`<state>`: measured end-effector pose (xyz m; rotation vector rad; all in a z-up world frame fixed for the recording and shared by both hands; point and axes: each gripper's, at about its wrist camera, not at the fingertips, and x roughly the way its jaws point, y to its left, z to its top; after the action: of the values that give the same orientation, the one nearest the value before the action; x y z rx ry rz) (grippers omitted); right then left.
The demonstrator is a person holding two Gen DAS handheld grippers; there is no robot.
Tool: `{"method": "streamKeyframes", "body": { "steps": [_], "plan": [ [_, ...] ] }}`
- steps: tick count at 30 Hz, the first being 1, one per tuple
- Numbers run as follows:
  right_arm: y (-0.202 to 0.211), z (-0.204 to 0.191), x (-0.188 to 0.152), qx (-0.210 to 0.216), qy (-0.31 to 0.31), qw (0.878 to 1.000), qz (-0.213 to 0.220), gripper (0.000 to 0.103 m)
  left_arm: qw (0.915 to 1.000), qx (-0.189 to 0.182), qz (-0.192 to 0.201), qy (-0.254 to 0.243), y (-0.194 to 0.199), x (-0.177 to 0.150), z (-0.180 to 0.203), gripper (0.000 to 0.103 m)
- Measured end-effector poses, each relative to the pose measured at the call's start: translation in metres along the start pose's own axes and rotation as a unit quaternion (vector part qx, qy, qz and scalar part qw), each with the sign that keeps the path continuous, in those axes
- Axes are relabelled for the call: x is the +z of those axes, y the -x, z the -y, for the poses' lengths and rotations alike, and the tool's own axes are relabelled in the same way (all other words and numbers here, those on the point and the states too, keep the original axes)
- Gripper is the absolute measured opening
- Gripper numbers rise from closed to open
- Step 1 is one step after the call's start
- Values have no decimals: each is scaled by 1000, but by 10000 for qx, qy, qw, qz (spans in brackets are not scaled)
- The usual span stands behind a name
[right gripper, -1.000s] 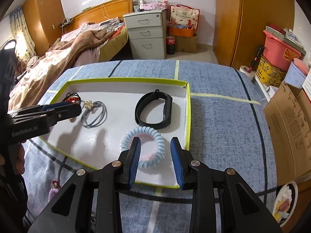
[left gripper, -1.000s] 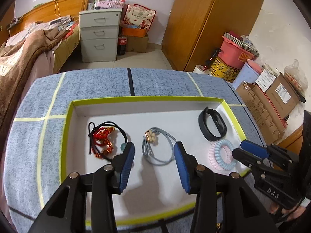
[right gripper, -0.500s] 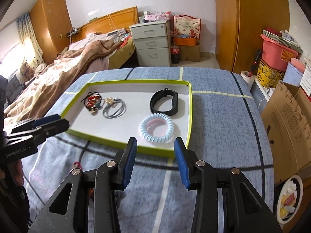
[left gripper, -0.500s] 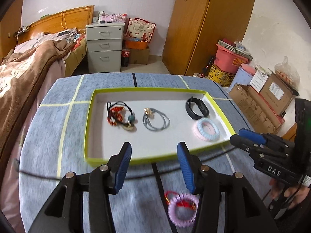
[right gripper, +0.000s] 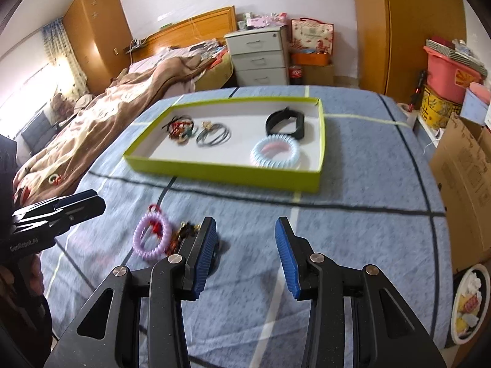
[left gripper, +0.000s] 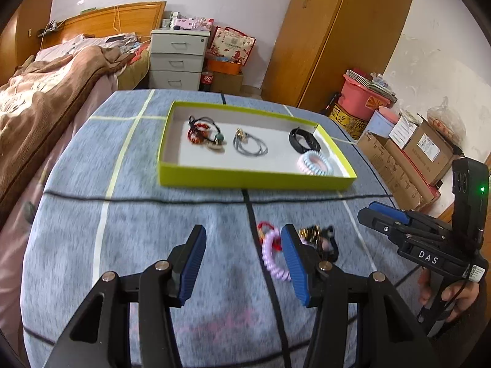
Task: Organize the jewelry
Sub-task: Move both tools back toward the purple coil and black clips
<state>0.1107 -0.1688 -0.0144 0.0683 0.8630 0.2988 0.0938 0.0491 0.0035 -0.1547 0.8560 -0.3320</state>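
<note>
A green-rimmed white tray (left gripper: 254,179) (right gripper: 221,173) holds a red-and-black hair tie (left gripper: 201,132), a grey hair tie (left gripper: 250,147) (right gripper: 214,136), a black band (left gripper: 303,141) (right gripper: 285,122) and a pale blue coil (left gripper: 316,162) (right gripper: 276,153). On the cloth in front of the tray lie a purple coil with a red tie (left gripper: 271,254) (right gripper: 152,236) and a dark gold-trimmed piece (left gripper: 319,237) (right gripper: 182,233). My left gripper (left gripper: 242,260) is open and empty, left of the purple coil. My right gripper (right gripper: 245,251) is open and empty, right of the loose pieces.
The table has a blue-grey cloth (left gripper: 122,214) with pale and black lines. A bed (left gripper: 46,92) stands at the left. Cardboard boxes (left gripper: 411,159) and a pink tub (left gripper: 365,98) stand at the right. A plate (right gripper: 469,303) lies low on the right.
Both grippers have pulled back from the tray toward the table's near side. The purple coil and the dark piece have come into view between them. Both stay open.
</note>
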Motion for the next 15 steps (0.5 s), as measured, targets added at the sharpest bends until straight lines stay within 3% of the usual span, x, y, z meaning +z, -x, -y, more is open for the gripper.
{"method": "streamKeyframes", "body": {
  "steps": [15],
  "plan": [
    [-20,-13,-12,328,185,9989,-294,42,9998,-111,-89,162,7,-30,-6,54]
  ]
}}
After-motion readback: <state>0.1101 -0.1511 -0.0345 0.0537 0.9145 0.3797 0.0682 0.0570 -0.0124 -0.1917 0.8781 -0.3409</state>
